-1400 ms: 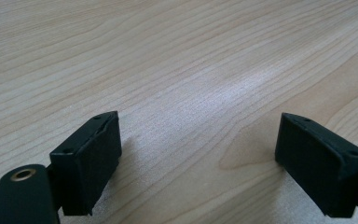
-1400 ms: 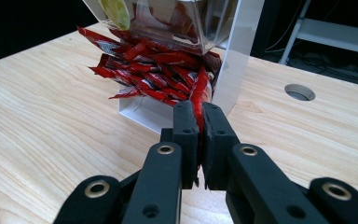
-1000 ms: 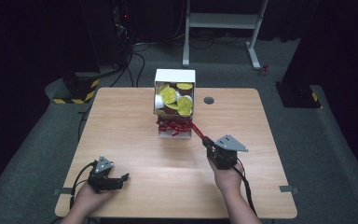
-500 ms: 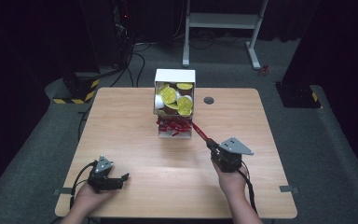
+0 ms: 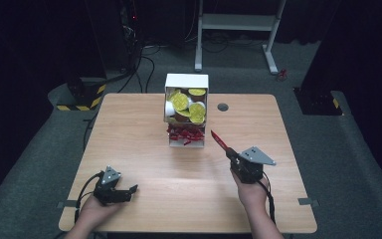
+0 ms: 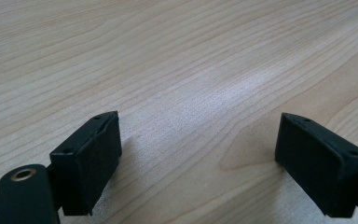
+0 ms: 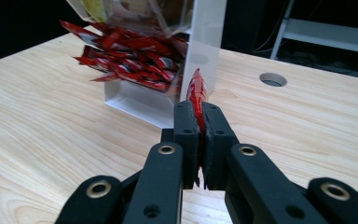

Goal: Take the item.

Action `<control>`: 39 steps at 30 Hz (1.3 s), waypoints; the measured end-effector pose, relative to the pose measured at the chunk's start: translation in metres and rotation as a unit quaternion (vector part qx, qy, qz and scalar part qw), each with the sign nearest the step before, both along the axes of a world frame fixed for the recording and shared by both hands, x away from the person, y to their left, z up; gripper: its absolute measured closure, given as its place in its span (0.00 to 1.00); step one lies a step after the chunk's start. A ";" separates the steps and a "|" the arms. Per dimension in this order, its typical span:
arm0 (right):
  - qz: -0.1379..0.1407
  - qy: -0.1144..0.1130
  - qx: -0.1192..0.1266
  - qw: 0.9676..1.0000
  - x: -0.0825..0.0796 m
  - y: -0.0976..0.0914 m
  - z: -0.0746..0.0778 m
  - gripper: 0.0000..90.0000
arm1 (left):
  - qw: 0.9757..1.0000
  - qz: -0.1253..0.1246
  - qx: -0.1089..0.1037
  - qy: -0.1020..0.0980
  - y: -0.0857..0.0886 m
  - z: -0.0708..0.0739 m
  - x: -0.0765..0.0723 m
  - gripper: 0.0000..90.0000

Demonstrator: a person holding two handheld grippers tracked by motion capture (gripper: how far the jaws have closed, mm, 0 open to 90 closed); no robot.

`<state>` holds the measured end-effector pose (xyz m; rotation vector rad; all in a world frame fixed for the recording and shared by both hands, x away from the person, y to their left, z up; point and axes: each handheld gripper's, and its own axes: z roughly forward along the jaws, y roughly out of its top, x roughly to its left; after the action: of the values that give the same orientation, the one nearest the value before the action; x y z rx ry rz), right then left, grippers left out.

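Note:
A white dispenser box [image 5: 187, 82] stands at the table's far middle, with yellow-lidded cups [image 5: 180, 101] in its upper part and several red packets [image 5: 184, 134] in its lower tray [image 7: 135, 100]. My right gripper [image 5: 231, 153] is shut on one red packet [image 5: 218, 140], which sticks out of the jaws toward the box; in the right gripper view that packet [image 7: 196, 91] stands pinched between the pads just in front of the box's white side wall. My left gripper [image 5: 127, 191] rests near the table's front left with its pads [image 6: 91, 156] wide apart over bare wood, nothing between them.
The wooden table [image 5: 139, 149] has a round cable hole [image 5: 223, 107] to the right of the box. A white metal frame [image 5: 238, 22] and cables lie on the dark floor behind the table.
My right gripper has drawn back from the box toward the front right, carrying the red packet with it. The left gripper has stayed put.

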<state>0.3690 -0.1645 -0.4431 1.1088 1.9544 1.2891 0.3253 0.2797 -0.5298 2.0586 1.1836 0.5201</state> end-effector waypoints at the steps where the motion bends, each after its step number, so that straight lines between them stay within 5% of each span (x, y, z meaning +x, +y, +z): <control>1: -0.002 0.001 0.001 1.000 0.001 -0.001 -0.001 0.96 | 1.000 0.000 0.000 0.000 0.000 0.000 0.000 0.16; 19: -0.043 0.021 -0.008 0.999 0.022 -0.024 -0.008 0.96 | 1.000 0.000 0.000 0.000 0.000 0.000 0.000 0.16; 39: -0.076 0.038 -0.037 0.996 0.057 -0.025 -0.009 0.96 | 1.000 -0.002 0.002 0.001 0.000 0.000 0.000 0.16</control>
<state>0.4262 -0.1896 -0.4517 1.2609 1.9144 1.1004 0.3256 0.2800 -0.5296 2.0647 1.1798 0.5182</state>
